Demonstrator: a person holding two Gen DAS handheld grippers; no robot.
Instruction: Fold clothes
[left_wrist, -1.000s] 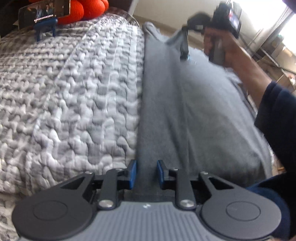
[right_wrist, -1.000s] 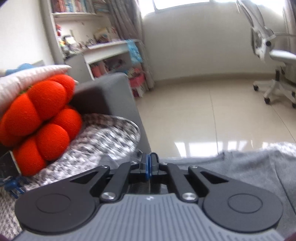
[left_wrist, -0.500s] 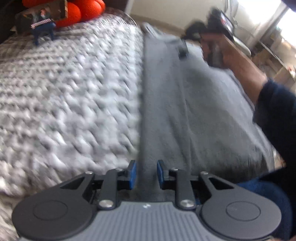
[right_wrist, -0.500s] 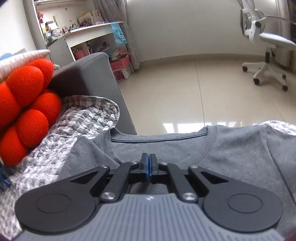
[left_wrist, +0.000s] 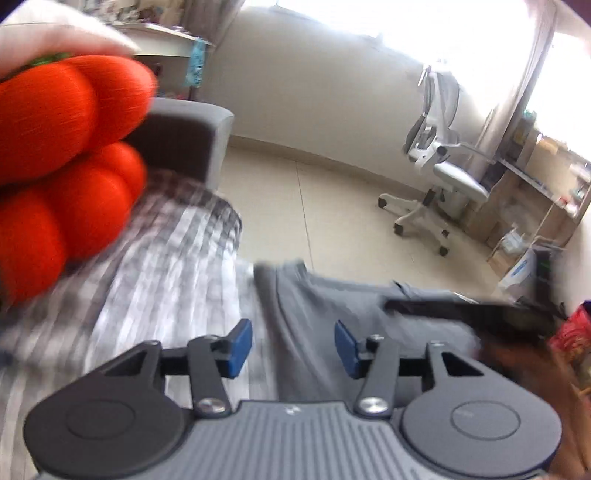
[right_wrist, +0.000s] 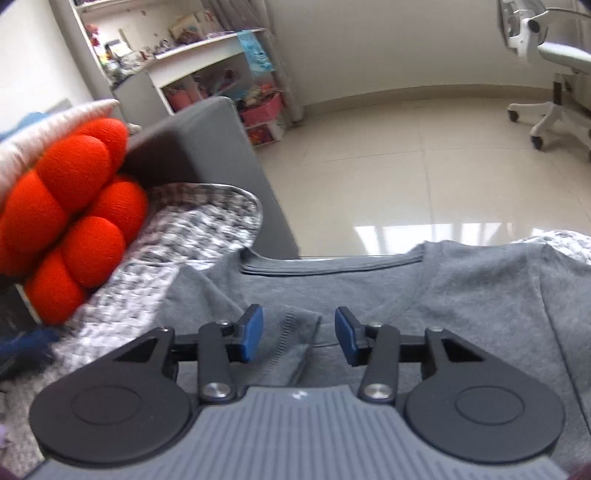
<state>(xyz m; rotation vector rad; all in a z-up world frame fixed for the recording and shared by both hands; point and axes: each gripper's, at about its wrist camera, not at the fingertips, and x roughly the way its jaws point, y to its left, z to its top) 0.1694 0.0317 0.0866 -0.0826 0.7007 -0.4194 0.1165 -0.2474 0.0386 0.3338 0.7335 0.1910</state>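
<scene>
A grey T-shirt (right_wrist: 424, 295) lies flat on a grey-and-white quilted blanket (right_wrist: 192, 236), collar toward the far edge of the bed. A folded sleeve corner (right_wrist: 295, 339) lies between the blue pads of my right gripper (right_wrist: 298, 334), which stands open just above it. In the left wrist view the same T-shirt (left_wrist: 317, 314) shows its folded left edge, and my left gripper (left_wrist: 293, 347) is open over that edge with nothing held. The view is blurred by motion. A dark smeared shape of the other gripper (left_wrist: 461, 310) crosses the shirt at right.
An orange knotted cushion (right_wrist: 70, 214) sits at the left against a grey sofa arm (right_wrist: 207, 147). Beyond the bed edge lie a tiled floor (right_wrist: 424, 177), a white office chair (left_wrist: 439, 184) and white shelves (right_wrist: 207, 66) with clutter.
Both grippers have opened and let go of the shirt. The left gripper has swung up to the collar end of the bed; the folded sleeve now lies flat under the right gripper.
</scene>
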